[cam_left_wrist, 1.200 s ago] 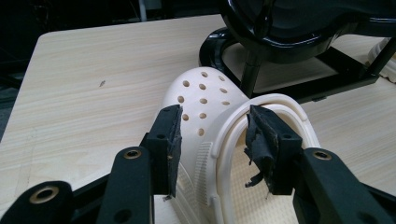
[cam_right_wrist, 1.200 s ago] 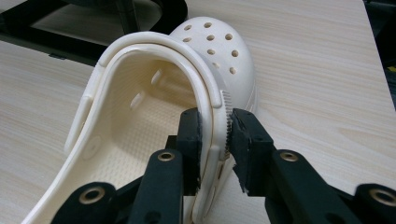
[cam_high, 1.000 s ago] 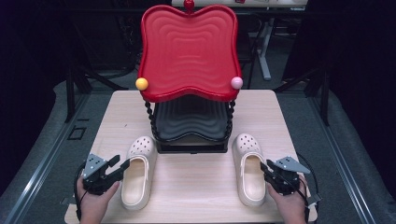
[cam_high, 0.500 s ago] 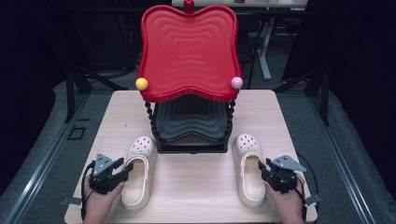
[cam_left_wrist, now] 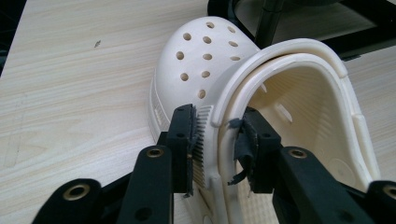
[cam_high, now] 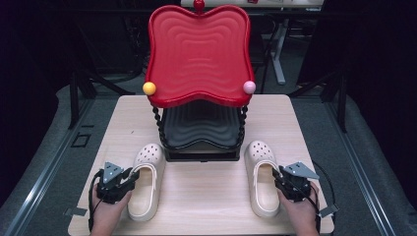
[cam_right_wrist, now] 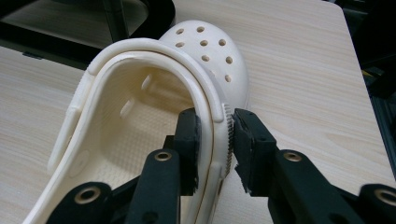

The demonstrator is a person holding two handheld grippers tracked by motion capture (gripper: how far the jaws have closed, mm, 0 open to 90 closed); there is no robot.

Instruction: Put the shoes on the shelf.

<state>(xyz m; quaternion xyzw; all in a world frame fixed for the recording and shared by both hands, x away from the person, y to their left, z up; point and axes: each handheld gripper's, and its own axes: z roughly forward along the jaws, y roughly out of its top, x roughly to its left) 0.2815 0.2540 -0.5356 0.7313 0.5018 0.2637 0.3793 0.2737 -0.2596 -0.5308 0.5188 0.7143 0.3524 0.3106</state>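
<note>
Two cream clogs lie on the wooden table, toes toward the rack. The left clog (cam_high: pixel 147 184) (cam_left_wrist: pixel 205 60) has its outer side wall between the jaws of my left gripper (cam_high: pixel 132 175) (cam_left_wrist: pixel 217 128). Those jaws have just been closing, and both pads now touch the wall. The right clog (cam_high: pixel 260 162) (cam_right_wrist: pixel 205 46) is held the same way by my right gripper (cam_high: pixel 279 176) (cam_right_wrist: pixel 215 125). Its jaws have also just been closing and now pinch the ribbed outer wall. Both clogs rest flat on the table.
A two-tier shoe rack stands at the back middle, with a red wavy top tray (cam_high: pixel 196 54) over a black lower shelf (cam_high: pixel 199 129). Bare table (cam_high: pixel 206 196) lies between the clogs. The table's front edge is just behind my hands.
The jaws of both grippers have narrowed onto the clogs' side walls. The left gripper has edged slightly toward its clog. The clogs have not moved.
</note>
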